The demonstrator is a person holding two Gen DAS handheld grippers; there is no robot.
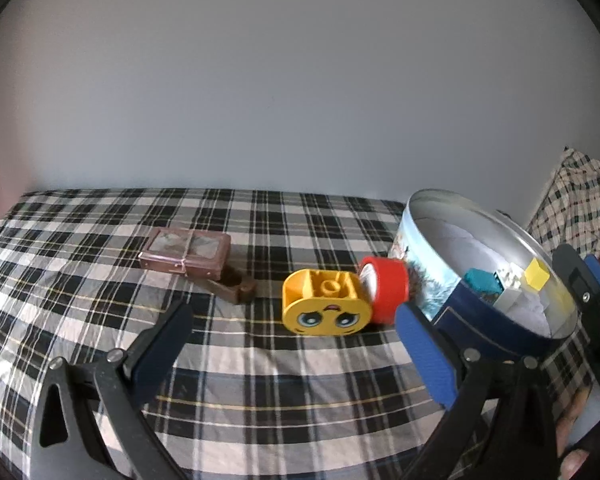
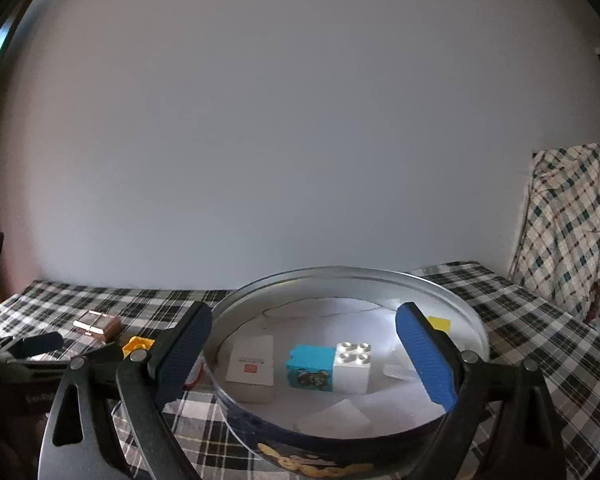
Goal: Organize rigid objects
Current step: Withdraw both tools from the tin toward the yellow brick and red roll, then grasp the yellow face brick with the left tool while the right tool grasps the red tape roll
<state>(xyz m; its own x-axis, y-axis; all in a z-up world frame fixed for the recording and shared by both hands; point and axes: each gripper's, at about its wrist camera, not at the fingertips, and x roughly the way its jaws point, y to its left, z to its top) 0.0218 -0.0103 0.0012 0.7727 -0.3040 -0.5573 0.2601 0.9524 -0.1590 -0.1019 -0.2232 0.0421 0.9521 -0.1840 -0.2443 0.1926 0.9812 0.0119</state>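
Observation:
A round tin (image 1: 456, 300) stands on the plaid cloth, holding a teal block (image 2: 311, 368), a white studded block (image 2: 353, 366), a yellow cube (image 2: 439, 324) and a white card box (image 2: 251, 364). Outside it lie a yellow face block (image 1: 326, 306), a red tape roll (image 1: 388, 290) leaning on the tin, and a brown case (image 1: 186, 254). My left gripper (image 1: 292, 344) hangs open just short of the face block. My right gripper (image 2: 303, 354) is open above the tin (image 2: 452, 300), nothing between its fingers.
A small brown wooden piece (image 1: 232, 284) sits beside the brown case. Plaid fabric (image 2: 568, 224) is draped over something at the right. A plain wall rises behind the table's far edge. The right gripper shows at the left wrist view's right edge (image 1: 588, 292).

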